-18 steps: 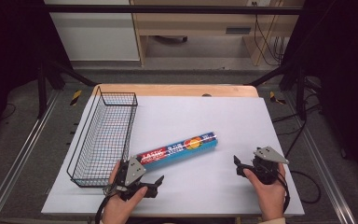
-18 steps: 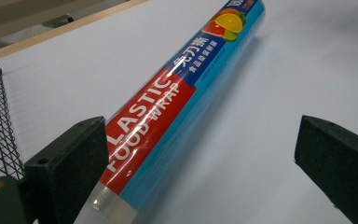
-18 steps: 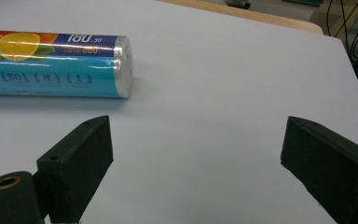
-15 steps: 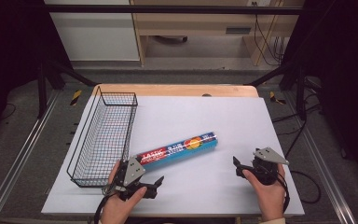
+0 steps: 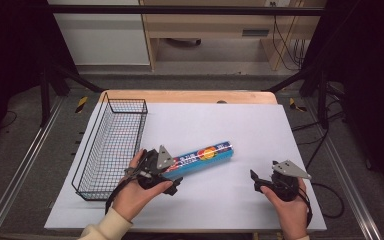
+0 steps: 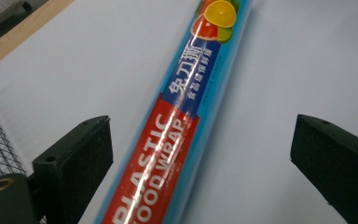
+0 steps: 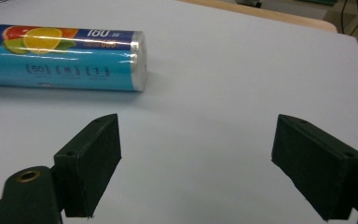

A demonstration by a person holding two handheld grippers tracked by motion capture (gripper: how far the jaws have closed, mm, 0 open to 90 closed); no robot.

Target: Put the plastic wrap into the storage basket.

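Left tool (image 6: 200,154) open astride roll (image 6: 177,126) labelled "PLASTIC FOOD WRAP".

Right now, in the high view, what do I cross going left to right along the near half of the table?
Wire basket → left gripper, jaws open around the near end of the roll → plastic wrap roll → bare white table top → right gripper, open.

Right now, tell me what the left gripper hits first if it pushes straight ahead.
The plastic wrap roll: it already lies between the left gripper's open jaws, untouched, running lengthwise ahead.
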